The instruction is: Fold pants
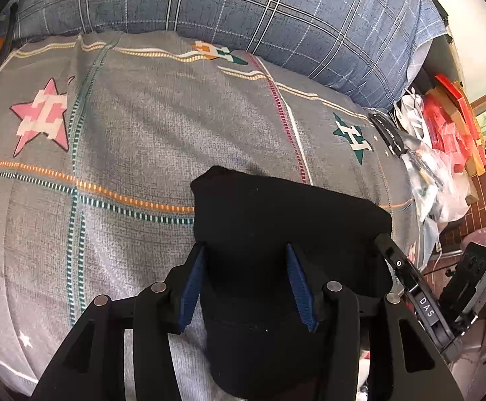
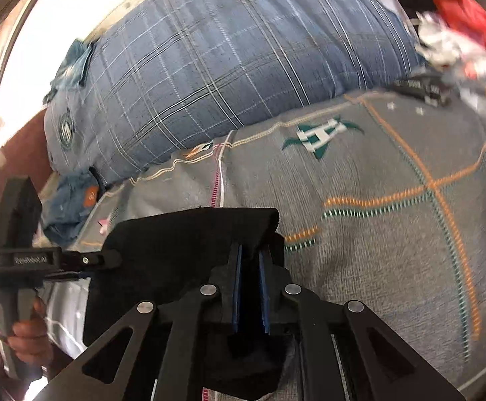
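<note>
The black pants (image 1: 276,207) lie as a thick folded bundle on a grey patterned bedspread (image 1: 142,127). My left gripper (image 1: 244,250) points steeply down at them; its blue pads sit against both sides of the bundle, shut on it. In the right wrist view the pants (image 2: 176,234) spread to the left, and one raised edge runs up between the nearly touching pads of my right gripper (image 2: 249,250), which is shut on it. The right gripper's body (image 1: 420,297) shows at the pants' right edge. A hand (image 2: 25,334) holds the left gripper's body (image 2: 19,260) at the far left.
A bulky blue plaid quilt (image 1: 243,6) is piled along the far side of the bed. Plastic bags and red boxes (image 1: 443,127) crowd the right beyond the bed's edge, beside a black object (image 1: 388,133). Crumpled denim (image 2: 69,200) lies at the left.
</note>
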{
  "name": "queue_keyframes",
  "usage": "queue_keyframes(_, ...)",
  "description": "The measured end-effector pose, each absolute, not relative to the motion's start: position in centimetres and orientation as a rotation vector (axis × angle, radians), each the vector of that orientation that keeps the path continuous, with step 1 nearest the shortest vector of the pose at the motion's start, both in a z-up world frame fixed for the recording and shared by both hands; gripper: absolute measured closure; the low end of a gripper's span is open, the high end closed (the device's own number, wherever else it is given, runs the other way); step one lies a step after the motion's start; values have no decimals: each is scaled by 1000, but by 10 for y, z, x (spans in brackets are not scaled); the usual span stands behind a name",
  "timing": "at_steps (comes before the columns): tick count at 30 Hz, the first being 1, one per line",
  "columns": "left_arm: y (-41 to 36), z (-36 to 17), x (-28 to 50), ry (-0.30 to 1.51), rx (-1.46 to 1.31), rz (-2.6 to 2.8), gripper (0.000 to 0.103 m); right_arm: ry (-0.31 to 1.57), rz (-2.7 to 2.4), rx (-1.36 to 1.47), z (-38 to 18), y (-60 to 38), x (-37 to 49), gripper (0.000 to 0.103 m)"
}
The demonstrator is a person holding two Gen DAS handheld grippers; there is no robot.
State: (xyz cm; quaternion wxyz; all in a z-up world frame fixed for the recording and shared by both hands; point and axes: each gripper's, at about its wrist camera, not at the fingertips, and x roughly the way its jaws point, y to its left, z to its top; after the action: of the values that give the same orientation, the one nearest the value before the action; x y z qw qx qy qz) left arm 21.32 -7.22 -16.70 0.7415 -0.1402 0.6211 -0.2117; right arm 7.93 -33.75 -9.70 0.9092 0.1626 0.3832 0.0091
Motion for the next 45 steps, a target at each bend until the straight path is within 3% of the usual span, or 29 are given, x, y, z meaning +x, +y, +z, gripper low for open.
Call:
queue_keyframes(16,-53,-131,176,1316,-240,-430,53,792,-44,241,-74,-327,68,89)
queue_keyframes(33,-29,-120,153,1308,-261,-413,45,798,-57,234,-69,-330,55,76)
queue_keyframes(38,-21,-124,150,1317,-325,-417,35,803,-9,378,-76,-346,44,51)
queue_keyframes(43,-36,-138,140,1396,-337,-447,36,864,60,425,-93,-343,48,54)
queue_keyframes(45,-45,-132,129,1371,-299,-470,36,844,96,423,-90,-340,43,75)
